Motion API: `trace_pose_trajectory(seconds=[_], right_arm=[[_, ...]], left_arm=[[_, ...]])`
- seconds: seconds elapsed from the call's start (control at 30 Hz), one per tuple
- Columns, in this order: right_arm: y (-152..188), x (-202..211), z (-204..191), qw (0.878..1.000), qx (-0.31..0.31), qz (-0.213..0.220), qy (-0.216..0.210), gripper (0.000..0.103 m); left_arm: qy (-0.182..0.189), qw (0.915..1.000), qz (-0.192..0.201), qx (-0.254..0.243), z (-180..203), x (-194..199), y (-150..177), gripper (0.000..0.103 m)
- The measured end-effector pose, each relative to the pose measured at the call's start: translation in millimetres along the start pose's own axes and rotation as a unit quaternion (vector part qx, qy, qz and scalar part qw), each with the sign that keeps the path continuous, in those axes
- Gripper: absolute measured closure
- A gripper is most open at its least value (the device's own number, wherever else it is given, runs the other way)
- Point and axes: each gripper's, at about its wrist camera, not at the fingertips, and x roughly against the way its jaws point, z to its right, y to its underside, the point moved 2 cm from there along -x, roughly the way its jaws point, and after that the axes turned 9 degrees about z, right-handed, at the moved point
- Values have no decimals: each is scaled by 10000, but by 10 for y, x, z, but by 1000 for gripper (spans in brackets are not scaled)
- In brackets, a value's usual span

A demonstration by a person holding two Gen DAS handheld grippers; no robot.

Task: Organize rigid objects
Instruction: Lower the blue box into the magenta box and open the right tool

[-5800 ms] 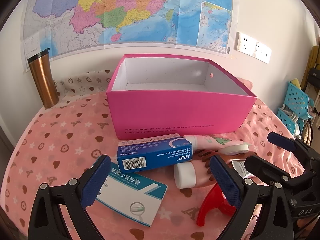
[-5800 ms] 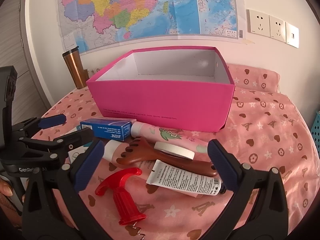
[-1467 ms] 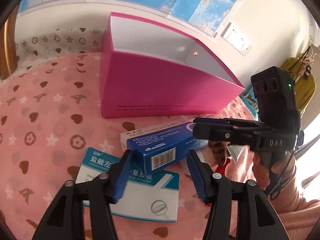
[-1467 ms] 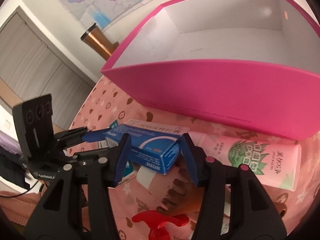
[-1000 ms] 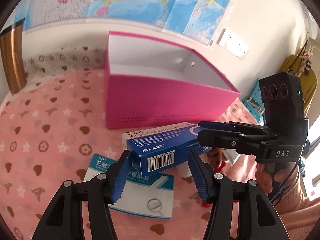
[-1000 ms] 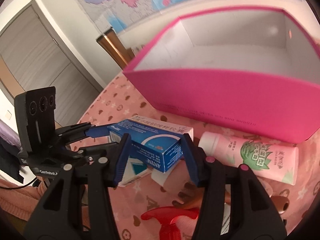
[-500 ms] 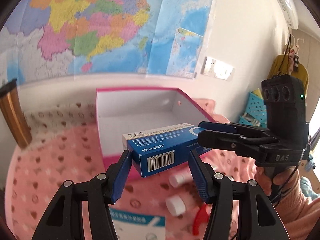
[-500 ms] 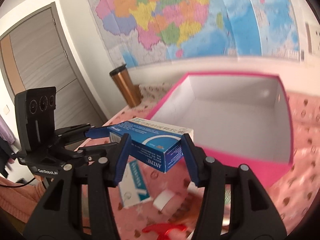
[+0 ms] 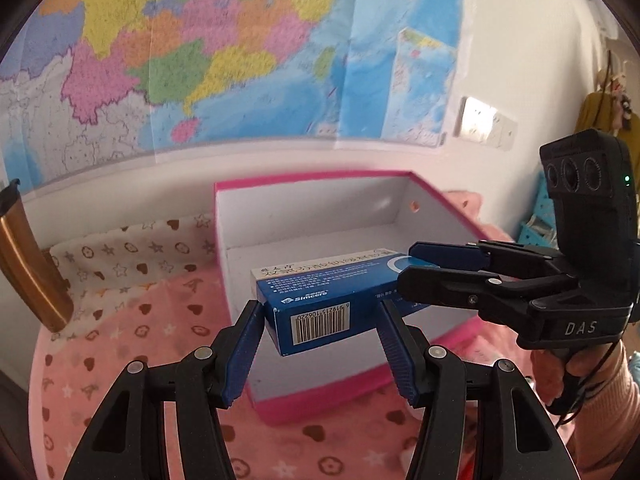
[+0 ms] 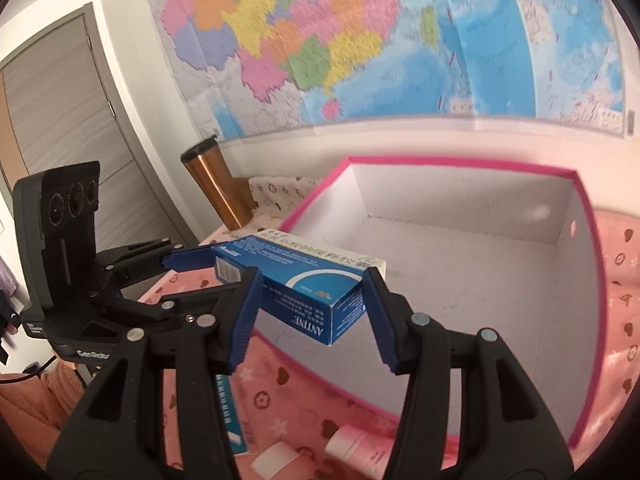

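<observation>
Two claws grip your blue carton [image 9: 320, 300] at opposite ends, left claw [image 9: 320, 350] on the barcode end, right claw [image 10: 310, 312] on the other. It hangs lengthwise above the pink box [image 9: 320, 412], over its near wall.

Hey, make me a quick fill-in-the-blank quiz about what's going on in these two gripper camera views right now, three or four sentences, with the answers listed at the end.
1. The left gripper and right gripper together hold one ____ medicine carton.
2. The carton hangs above the open ____ box.
3. Inside, the box shows nothing but its ____ lining.
4. The copper tumbler stands beside the box, below the wall ____.

Answers: blue; pink; white; map
</observation>
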Motion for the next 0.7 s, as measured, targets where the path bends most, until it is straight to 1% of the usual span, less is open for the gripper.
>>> trace_pose_trajectory(seconds=[0.2,0.3,0.4,0.47,0.53,0.6,0.7], right_arm=[[101,-286,143,9995,26,-274,126,49],[170,-433,201,9987,6,-477,196,49],[223,-513,251,9980,-122,-594,157,49],[229,-506,259,9980,-173,-585,131,49],[225,-467,260,9981,-247,-555,74,49],[212,-395,256,9983,-281,-504,57,49],[177,-231,237,9988,-334,-365,5,49]], left_arm=[[-149,9996,-235,5,-83,-228,81,45],[-383,9988,-204,-225,-44,-271,97,45],[-457,9983,-191,-296,-24,-275,102,46],[-498,9982,-157,-286,-37,-259,100,46],[-456,9987,-117,-182,-60,-217,99,46],[-476,9988,-19,-140,-66,-154,93,46],[-368,9992,128,-17,-49,-8,94,46]])
